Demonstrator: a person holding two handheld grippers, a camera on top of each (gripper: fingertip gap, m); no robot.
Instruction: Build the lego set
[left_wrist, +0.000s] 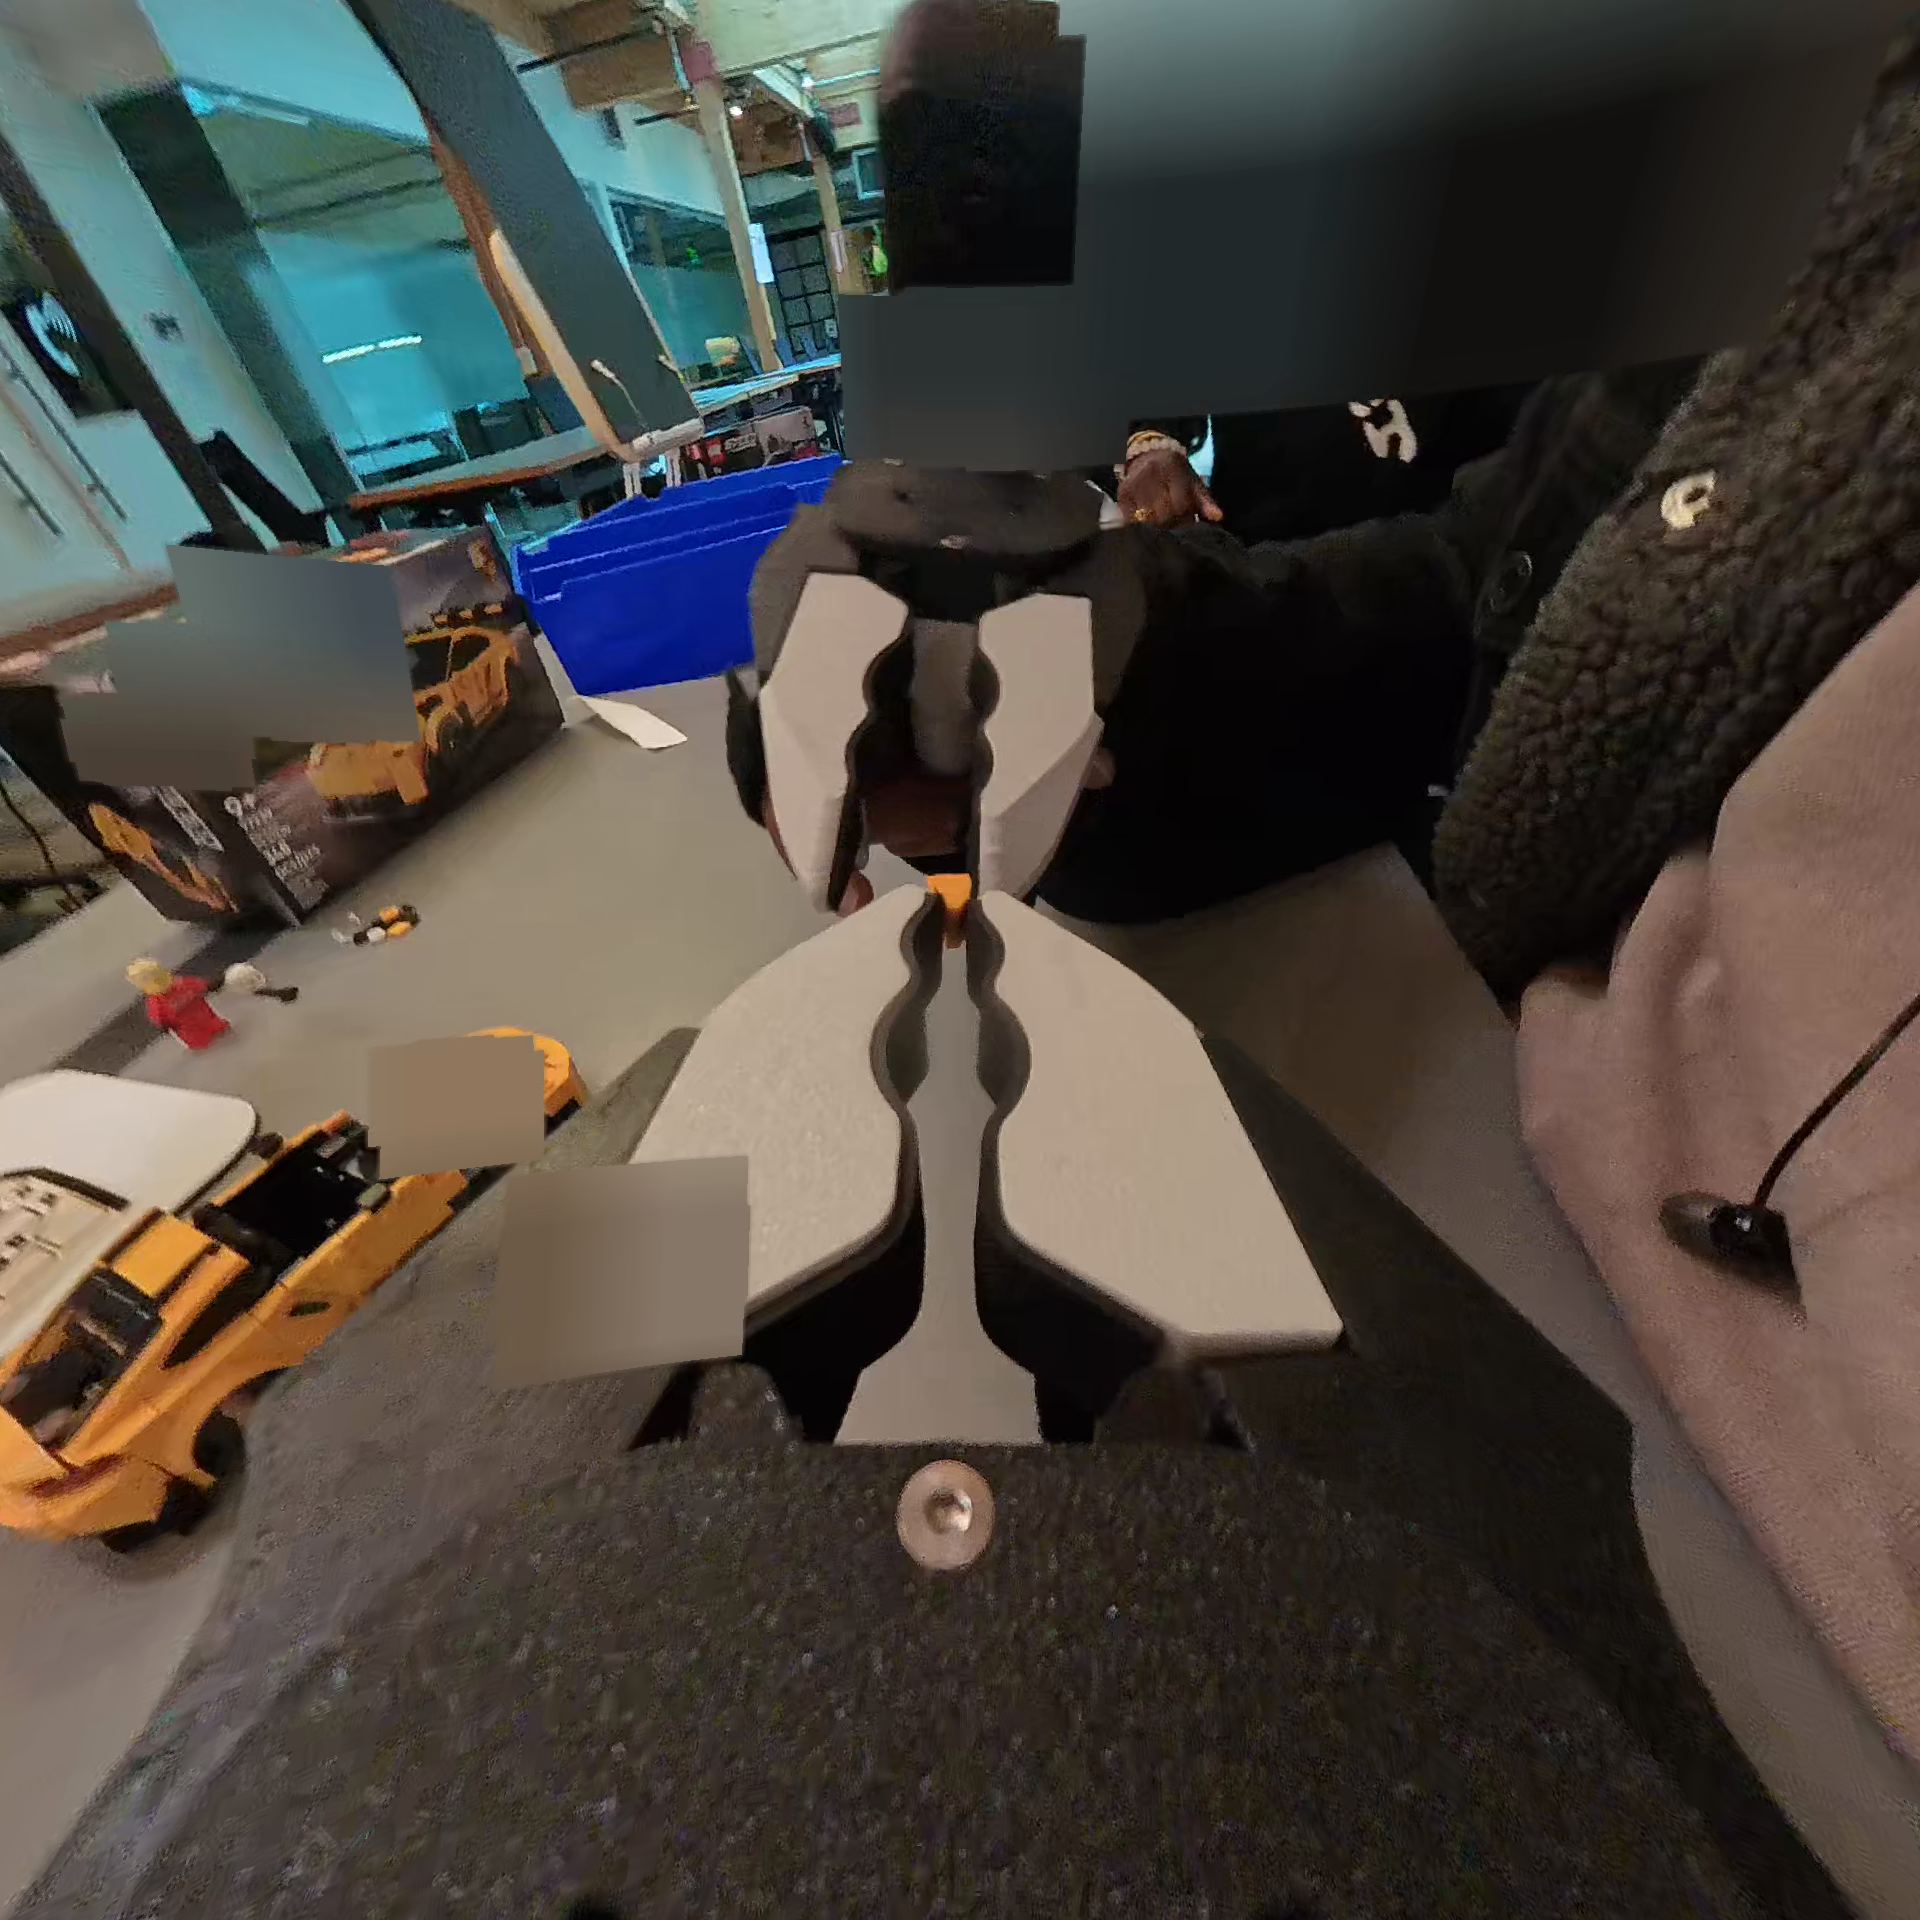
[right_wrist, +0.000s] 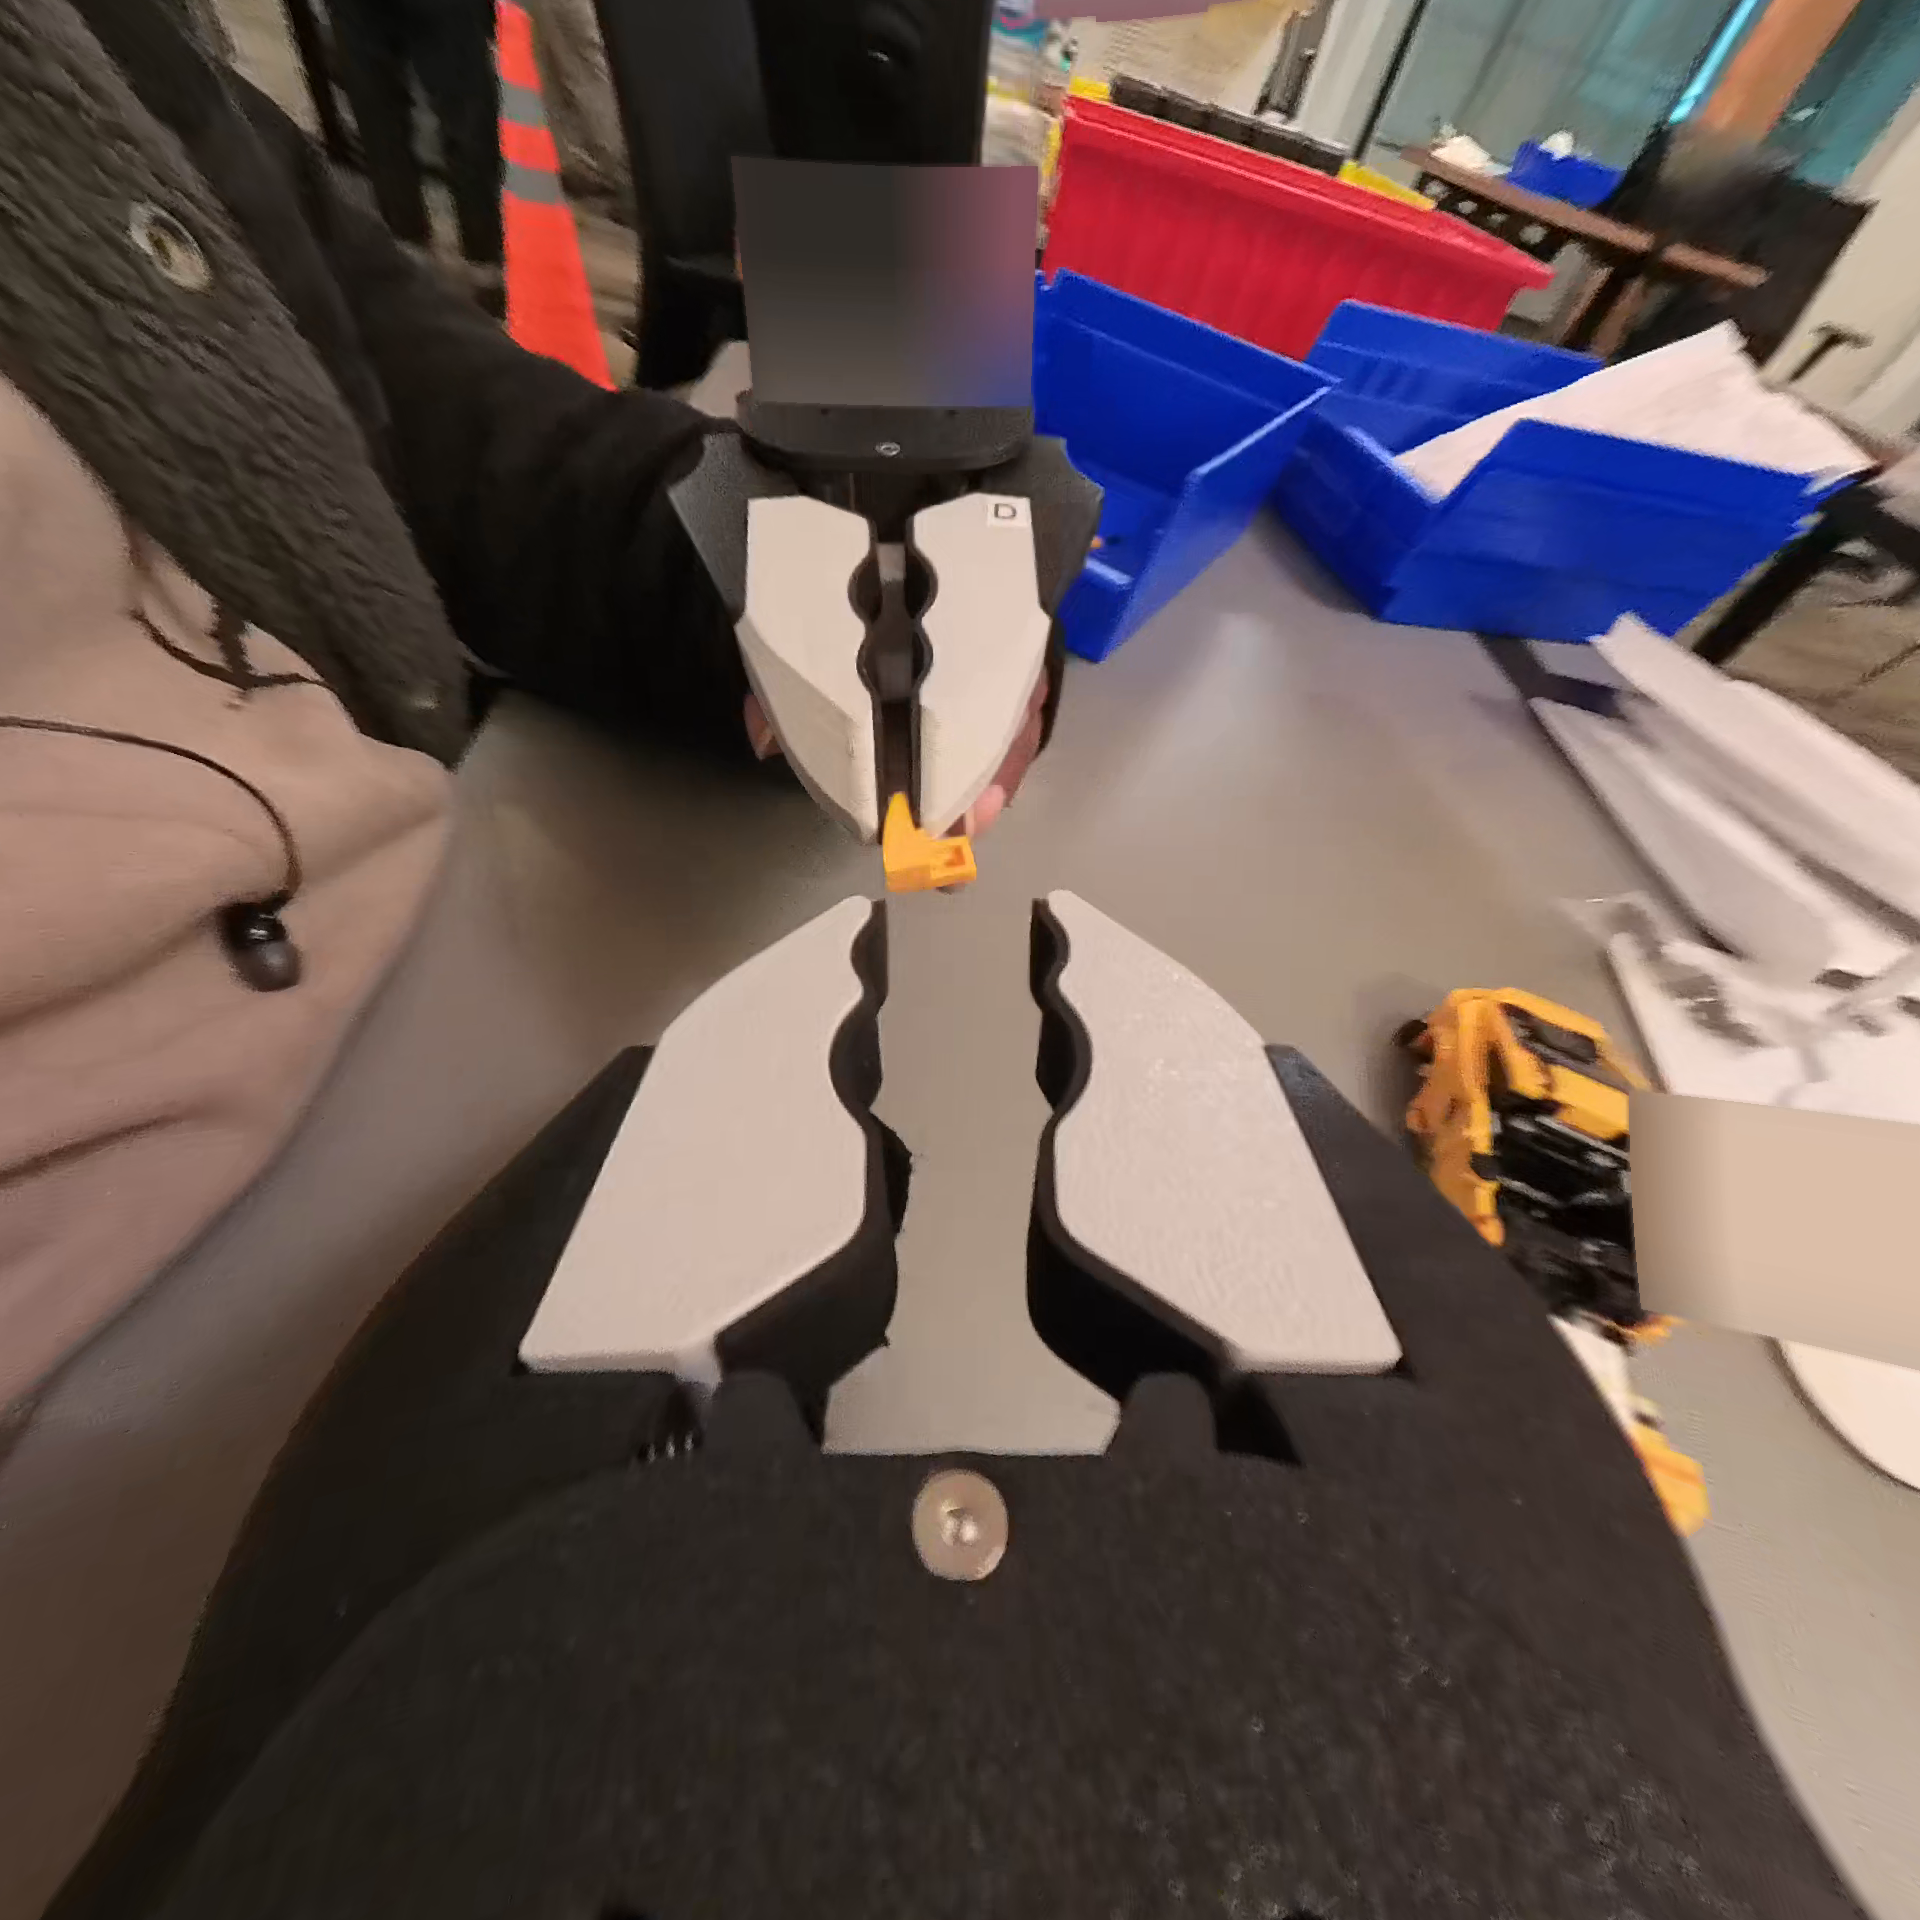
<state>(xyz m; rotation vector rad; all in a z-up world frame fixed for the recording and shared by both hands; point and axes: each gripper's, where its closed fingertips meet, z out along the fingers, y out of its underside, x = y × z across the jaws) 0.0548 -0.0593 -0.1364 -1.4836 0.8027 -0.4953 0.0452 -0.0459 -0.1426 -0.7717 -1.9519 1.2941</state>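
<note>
My left gripper (left_wrist: 949, 916) is shut on a small orange lego piece (left_wrist: 949, 891), pinched at its fingertips above the grey table (left_wrist: 582, 894). In the right wrist view the left gripper (right_wrist: 906, 823) points at the camera with the orange piece (right_wrist: 920, 857) sticking out of its tips. My right gripper (right_wrist: 958, 904) is open and empty, tip to tip with the left one, just short of the piece. It also shows in the left wrist view (left_wrist: 920, 883), facing the left gripper. The partly built yellow lego car (left_wrist: 156, 1299) lies on the table; it also shows in the right wrist view (right_wrist: 1527, 1143).
The lego set box (left_wrist: 312, 748), a red minifigure (left_wrist: 187, 1003) and small loose pieces (left_wrist: 379, 923) lie on the left. Blue bins (right_wrist: 1195, 416), a red bin (right_wrist: 1247, 229) and paper sheets (right_wrist: 1714, 779) stand behind. A person's beige and black sleeves (right_wrist: 156, 831) are close by. Less than 4 cm separates the two grippers' tips. The partly built yellow lego car (left_wrist: 156, 1299) is about 20 centimeters from my right fingertips.
</note>
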